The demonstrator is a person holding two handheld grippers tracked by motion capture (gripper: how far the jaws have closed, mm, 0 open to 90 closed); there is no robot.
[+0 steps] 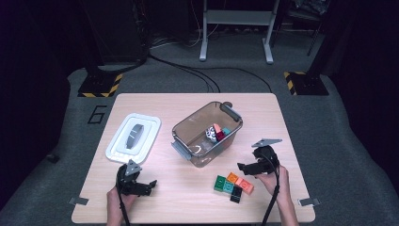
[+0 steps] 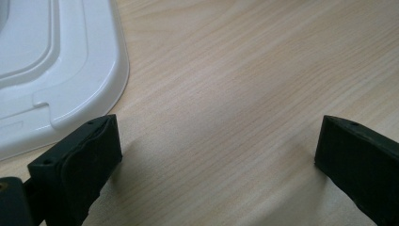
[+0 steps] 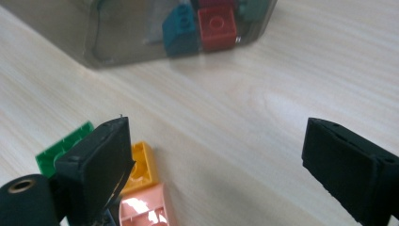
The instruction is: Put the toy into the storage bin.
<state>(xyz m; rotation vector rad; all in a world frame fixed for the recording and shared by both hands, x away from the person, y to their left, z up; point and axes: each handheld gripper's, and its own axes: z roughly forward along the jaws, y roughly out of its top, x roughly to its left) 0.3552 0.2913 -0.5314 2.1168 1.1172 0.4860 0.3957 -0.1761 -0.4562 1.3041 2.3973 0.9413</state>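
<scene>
High view: nearest the person's edge of the table, the right gripper is held just above the cluster of loose bricks, its jaws spread wide with nothing between them. Relative to the clear bin, that cluster lies on the near side, toward the right, a short way from the bin's wall. An orange brick and a pink brick are seen touching each other beside one jaw in the right gripper view, with a green brick partly hidden behind that jaw.

To do the pickup well, one brick should be singled out, probably the orange or pink one at the edge, and the jaws should be centred over it so that both pads meet flat sides; otherwise neighbours may be nudged or dragged along. The brick should then be lifted clear before being carried over the bin's rim.

The left gripper is held low over bare wood on the near left of the bin, its jaws likewise wide apart and empty. The white lid lies flat to the left of the bin, close to it. Inside the bin, several bricks are already gathered at its right end. Nothing lies between the cluster and the bin, so only the bin's near wall has to be cleared.
</scene>
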